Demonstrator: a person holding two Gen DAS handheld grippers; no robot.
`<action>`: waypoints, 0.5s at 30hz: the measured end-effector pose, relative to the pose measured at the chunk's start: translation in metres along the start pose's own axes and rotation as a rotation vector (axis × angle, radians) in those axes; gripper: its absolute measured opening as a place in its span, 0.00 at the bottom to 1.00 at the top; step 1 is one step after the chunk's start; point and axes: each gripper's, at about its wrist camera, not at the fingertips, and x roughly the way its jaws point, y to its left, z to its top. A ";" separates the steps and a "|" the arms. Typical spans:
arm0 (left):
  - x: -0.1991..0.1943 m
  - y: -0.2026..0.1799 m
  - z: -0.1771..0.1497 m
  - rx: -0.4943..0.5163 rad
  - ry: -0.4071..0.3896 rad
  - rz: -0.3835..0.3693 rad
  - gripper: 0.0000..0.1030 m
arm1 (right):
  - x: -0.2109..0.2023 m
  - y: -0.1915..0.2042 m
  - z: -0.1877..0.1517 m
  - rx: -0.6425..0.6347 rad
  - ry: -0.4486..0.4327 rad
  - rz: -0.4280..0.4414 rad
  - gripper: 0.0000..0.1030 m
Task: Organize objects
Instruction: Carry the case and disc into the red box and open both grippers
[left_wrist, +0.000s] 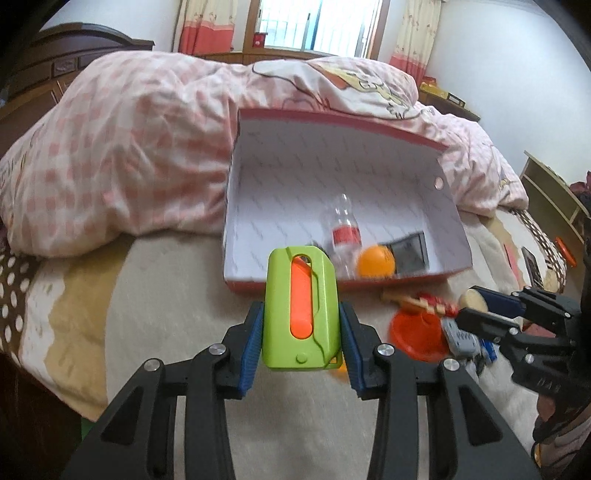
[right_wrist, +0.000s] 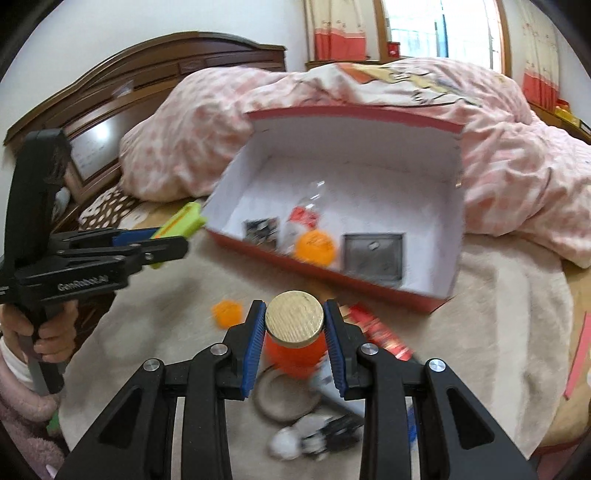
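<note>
Both grippers carry something toward the open box (left_wrist: 452, 206) on the bed. On the left, the left gripper (left_wrist: 301, 325) clamps a green toy (left_wrist: 301, 310). On the right, the right gripper (right_wrist: 294, 332) pinches an orange jar (right_wrist: 295, 349) under its gold lid, probably so both can drop inside.

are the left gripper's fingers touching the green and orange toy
Touching. In the left wrist view both blue fingers of the left gripper press flat against the sides of the green and orange toy, with no gap on either side.
</note>
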 end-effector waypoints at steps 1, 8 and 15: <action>0.001 0.001 0.006 -0.001 -0.004 -0.001 0.38 | 0.000 -0.006 0.003 0.008 -0.004 -0.006 0.31; 0.013 -0.004 0.037 0.017 -0.029 -0.023 0.38 | 0.004 -0.038 0.026 0.072 -0.035 -0.041 0.31; 0.044 -0.007 0.057 0.030 -0.014 -0.019 0.38 | 0.024 -0.055 0.048 0.087 -0.046 -0.074 0.31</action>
